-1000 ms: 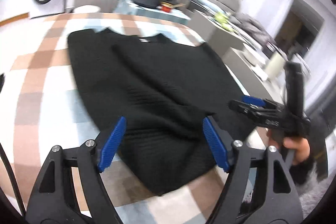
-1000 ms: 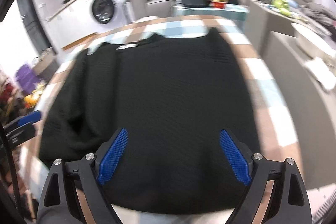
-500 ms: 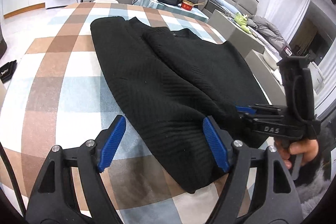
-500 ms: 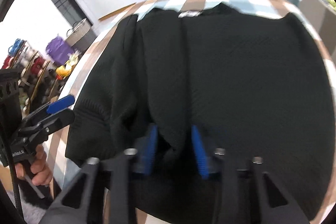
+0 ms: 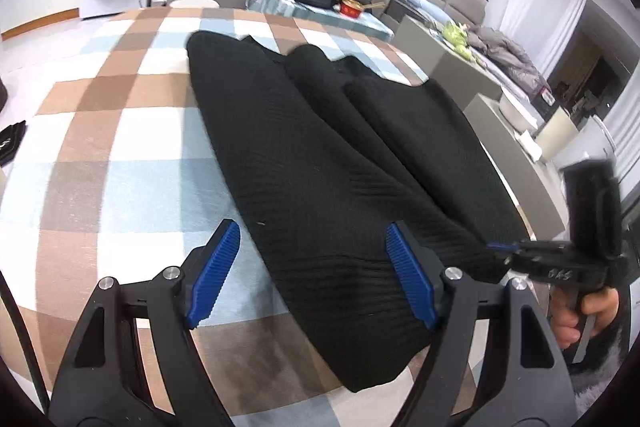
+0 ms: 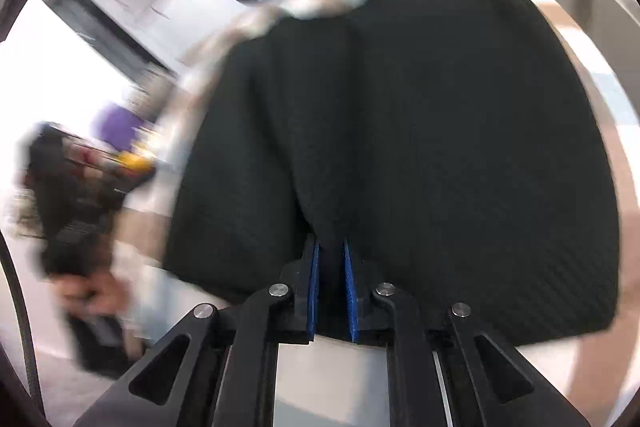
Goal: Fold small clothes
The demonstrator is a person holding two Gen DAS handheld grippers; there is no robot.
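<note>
Black sweater (image 5: 340,163) on checked tabletop (image 5: 120,131).
My right tongs (image 6: 331,267) are closing on its hem; my left tongs (image 5: 312,267) stand wide, empty.

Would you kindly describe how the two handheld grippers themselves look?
Both the left gripper and right gripper have black plastic fingers with triangular cut-outs, silver pivot bolts and ribbed blue pads. A thin black cable runs along the left edge of each view. The right gripper's body carries small white lettering.
</note>
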